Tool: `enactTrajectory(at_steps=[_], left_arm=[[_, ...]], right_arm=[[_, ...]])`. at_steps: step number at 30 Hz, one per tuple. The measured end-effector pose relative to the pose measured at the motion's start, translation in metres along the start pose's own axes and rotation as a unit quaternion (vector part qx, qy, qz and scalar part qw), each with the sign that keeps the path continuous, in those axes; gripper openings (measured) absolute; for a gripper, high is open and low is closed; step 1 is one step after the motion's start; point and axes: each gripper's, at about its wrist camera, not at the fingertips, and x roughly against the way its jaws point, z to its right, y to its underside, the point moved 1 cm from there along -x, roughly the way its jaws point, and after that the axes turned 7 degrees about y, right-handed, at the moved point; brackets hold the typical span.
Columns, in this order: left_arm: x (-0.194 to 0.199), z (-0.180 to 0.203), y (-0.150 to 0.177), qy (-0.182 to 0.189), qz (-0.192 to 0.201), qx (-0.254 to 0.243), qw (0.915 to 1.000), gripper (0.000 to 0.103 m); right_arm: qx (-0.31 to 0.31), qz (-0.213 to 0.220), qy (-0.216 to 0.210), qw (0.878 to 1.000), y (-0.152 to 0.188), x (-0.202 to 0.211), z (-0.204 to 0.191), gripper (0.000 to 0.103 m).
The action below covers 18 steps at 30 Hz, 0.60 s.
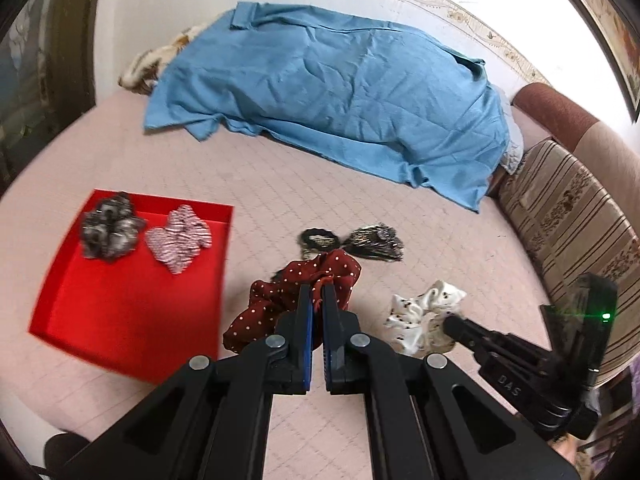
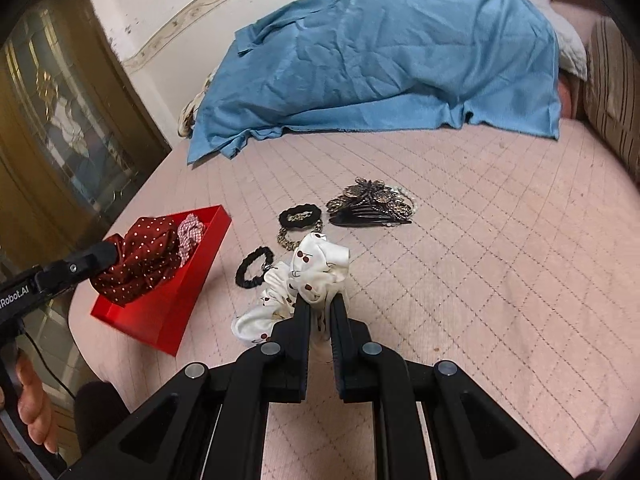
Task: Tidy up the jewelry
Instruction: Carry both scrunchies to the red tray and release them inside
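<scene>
My left gripper [image 1: 317,294] is shut on a dark red polka-dot scrunchie [image 1: 280,300] and holds it just right of the red tray [image 1: 120,312]; the scrunchie also shows in the right wrist view [image 2: 140,260]. The tray holds a grey scrunchie [image 1: 108,226] and a red-and-white striped scrunchie [image 1: 180,238]. My right gripper [image 2: 320,300] is shut on a white cherry-print scrunchie [image 2: 308,276], lifted off the bed; it also shows in the left wrist view [image 1: 420,316]. On the bed lie black hair ties [image 2: 254,268], a leopard-print tie [image 2: 298,218] and a beaded hair comb [image 2: 372,202].
A pink quilted bed cover [image 2: 480,280] lies under everything. A blue sheet [image 1: 340,92] covers a heap at the back. A striped sofa cushion [image 1: 572,216] borders the right side. A dark cabinet [image 2: 60,120] stands at the left.
</scene>
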Motion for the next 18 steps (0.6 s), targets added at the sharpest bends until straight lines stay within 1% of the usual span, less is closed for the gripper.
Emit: enactTrajectory(at_steps=[4, 8, 12, 15, 18], left_arm=[[0.009, 0.003, 0.007, -0.041, 0.009, -0.024, 0.9988, 0.004], [0.014, 0.005, 0.012, -0.071, 0.017, -0.04, 0.9965, 0.004], [0.021, 0.008, 0.016, -0.114, 0.032, -0.063, 0.9909, 0.004], [0.025, 0.01, 0.018, -0.128, 0.041, -0.075, 0.9881, 0.004], [0.027, 0.012, 0.02, -0.134, 0.043, -0.083, 0.9865, 0.004]], right_arm=[[0.027, 0.005, 0.013, 1.0, 0.006, 0.009, -0.015, 0.011], [0.044, 0.01, 0.023, 0.999, 0.01, 0.017, -0.027, 0.011], [0.052, 0.013, 0.037, 0.998, 0.013, 0.023, -0.033, 0.011], [0.053, 0.012, 0.043, 0.998, 0.014, 0.024, -0.035, 0.011], [0.055, 0.009, 0.051, 0.997, 0.015, 0.025, -0.037, 0.011]])
